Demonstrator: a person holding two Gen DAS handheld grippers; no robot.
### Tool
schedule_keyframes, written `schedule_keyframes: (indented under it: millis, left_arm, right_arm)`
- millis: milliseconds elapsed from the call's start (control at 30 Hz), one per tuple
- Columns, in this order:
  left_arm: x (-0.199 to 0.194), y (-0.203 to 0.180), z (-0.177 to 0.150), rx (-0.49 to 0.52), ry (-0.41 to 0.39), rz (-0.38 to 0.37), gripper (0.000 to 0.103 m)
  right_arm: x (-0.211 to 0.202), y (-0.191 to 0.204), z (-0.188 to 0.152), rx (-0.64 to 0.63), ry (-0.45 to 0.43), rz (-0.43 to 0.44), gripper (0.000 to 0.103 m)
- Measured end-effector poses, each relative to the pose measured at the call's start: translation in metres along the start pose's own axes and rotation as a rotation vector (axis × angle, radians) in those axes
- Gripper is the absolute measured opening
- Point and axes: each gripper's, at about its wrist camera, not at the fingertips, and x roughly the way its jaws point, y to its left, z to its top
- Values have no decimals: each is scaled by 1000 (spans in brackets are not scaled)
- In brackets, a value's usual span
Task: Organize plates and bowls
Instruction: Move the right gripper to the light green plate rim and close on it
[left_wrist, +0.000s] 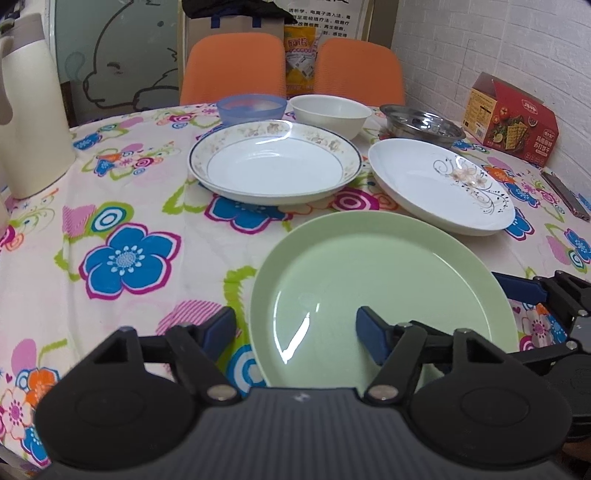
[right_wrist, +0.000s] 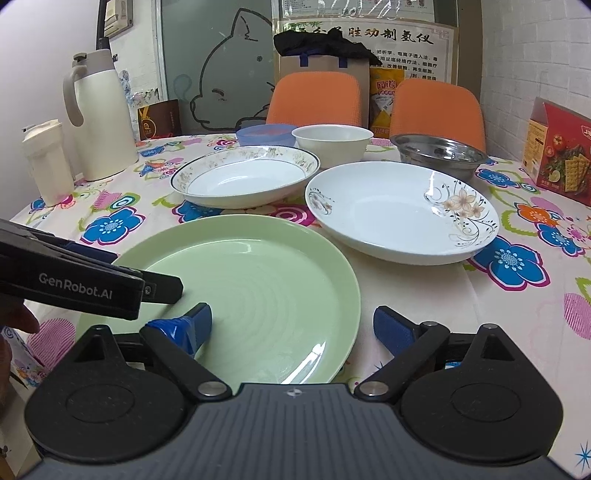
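A green plate (left_wrist: 373, 280) lies on the floral tablecloth nearest me; it also shows in the right wrist view (right_wrist: 258, 291). My left gripper (left_wrist: 295, 332) is open, its fingers straddling the plate's left rim. My right gripper (right_wrist: 291, 328) is open, straddling the plate's right rim. Behind stand a brown-rimmed plate (left_wrist: 275, 166), a white flower-print plate (left_wrist: 439, 184), a blue bowl (left_wrist: 251, 107), a white bowl (left_wrist: 330, 114) and a steel bowl (left_wrist: 421, 123). The right wrist view shows the same brown-rimmed plate (right_wrist: 245, 175), flower-print plate (right_wrist: 400, 210), blue bowl (right_wrist: 264, 134), white bowl (right_wrist: 332, 144) and steel bowl (right_wrist: 437, 153).
A cream thermos jug (right_wrist: 98, 118) and a small cream container (right_wrist: 48, 162) stand at the left. A red cracker box (left_wrist: 509, 116) sits at the right by the wall. Two orange chairs (left_wrist: 232, 66) stand behind the table. The left gripper's body (right_wrist: 74, 284) reaches over the plate's left side.
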Motion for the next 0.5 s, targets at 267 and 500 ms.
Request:
schedule_keyframes:
  millis: [267,500]
  left_arm:
    - [0,-2,-1,-1,-1,9,66]
    - [-3,-6,-4,3,-26,35,57]
  right_arm:
    - [-1,0,-8,-5,-50,0,83]
    - [-3,4,-9,-3,-59,0,80]
